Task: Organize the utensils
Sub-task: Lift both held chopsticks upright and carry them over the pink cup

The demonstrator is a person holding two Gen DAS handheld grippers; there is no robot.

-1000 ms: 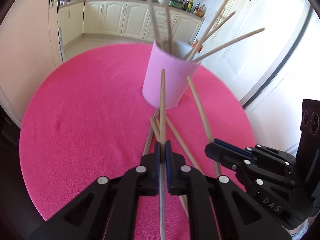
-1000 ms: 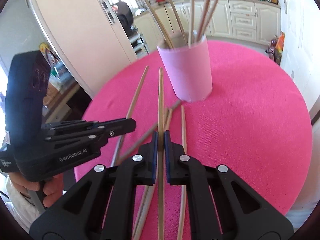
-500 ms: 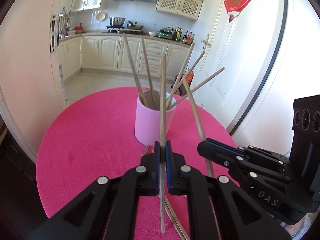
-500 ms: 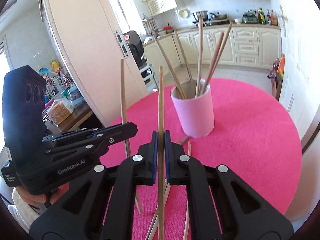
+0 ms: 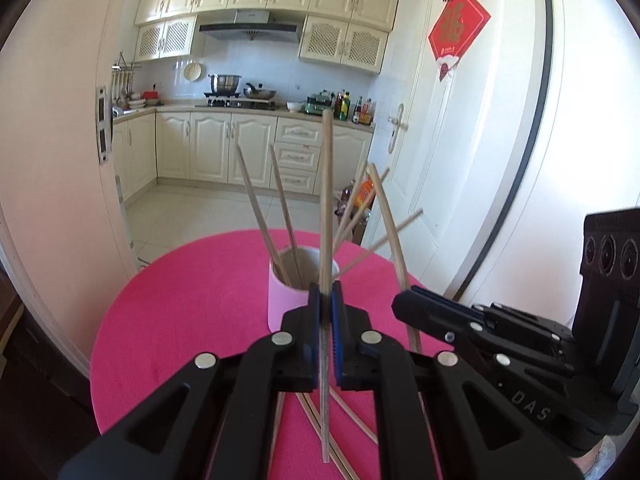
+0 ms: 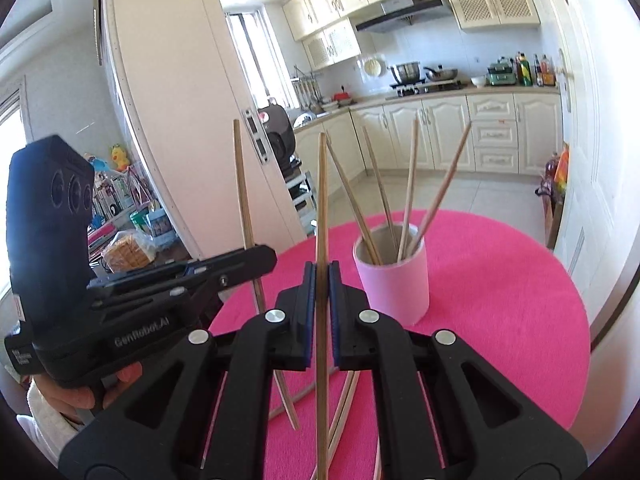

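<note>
A pink cup [image 5: 286, 298] [image 6: 394, 284] stands on the round pink table [image 5: 192, 320] [image 6: 500, 300] with several wooden chopsticks leaning in it. My left gripper [image 5: 326, 300] is shut on one chopstick [image 5: 327, 200], held upright in the air in front of the cup. My right gripper [image 6: 321, 280] is shut on another chopstick [image 6: 321, 200], also lifted, left of the cup. Each gripper shows in the other's view: the right gripper [image 5: 404, 304] with its chopstick [image 5: 386, 216], the left gripper [image 6: 264, 258] with its chopstick [image 6: 242, 184]. Loose chopsticks [image 5: 352, 412] [image 6: 346, 400] lie on the cloth below.
A white door [image 5: 460, 152] stands close to the table's right side and a cream door panel [image 6: 180, 120] to its left. Kitchen cabinets [image 5: 240, 152] and a tiled floor lie beyond. A person's hand [image 6: 80, 392] grips the left tool's handle.
Both grippers have risen from the cloth, each lifting its chopstick clear of the table. The views have tilted up, so the cup sits lower and the kitchen fills the top.
</note>
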